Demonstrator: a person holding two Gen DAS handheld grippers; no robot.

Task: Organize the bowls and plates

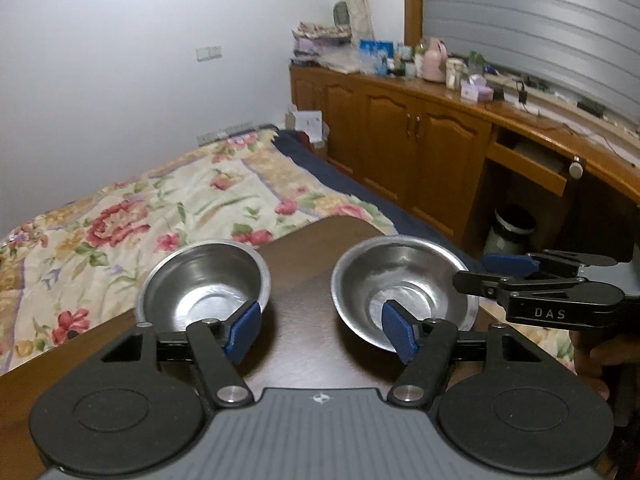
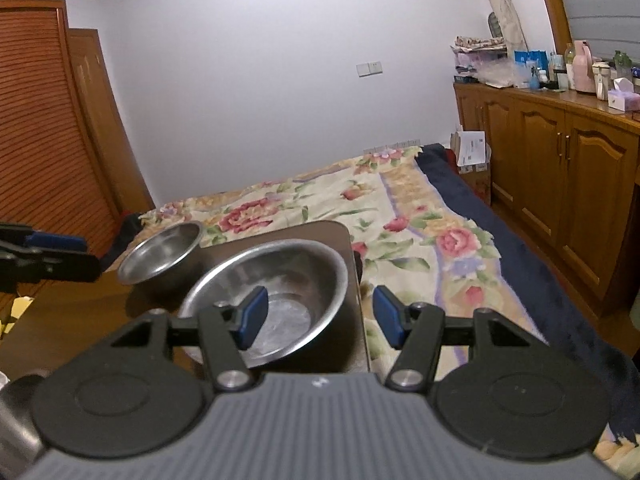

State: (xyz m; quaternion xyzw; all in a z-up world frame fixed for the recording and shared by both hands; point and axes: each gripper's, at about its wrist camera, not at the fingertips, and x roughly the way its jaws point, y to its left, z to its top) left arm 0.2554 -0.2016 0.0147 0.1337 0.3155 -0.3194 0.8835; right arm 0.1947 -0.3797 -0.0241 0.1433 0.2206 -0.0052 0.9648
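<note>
Two steel bowls stand on a dark wooden table point(image 1: 304, 280). The left bowl point(image 1: 204, 276) is deeper; it also shows in the right wrist view point(image 2: 160, 252). The right bowl point(image 1: 400, 292) is wider and shows in the right wrist view point(image 2: 276, 288). My left gripper point(image 1: 320, 332) is open and empty, low over the table between the bowls. My right gripper point(image 2: 320, 316) is open over the right bowl's near right rim; it shows from the side in the left wrist view point(image 1: 480, 272).
A bed with a floral quilt point(image 2: 400, 216) lies just beyond the table's far edge. Wooden cabinets point(image 1: 420, 140) with clutter on top run along the right. A slatted wardrobe point(image 2: 36, 120) stands at the left.
</note>
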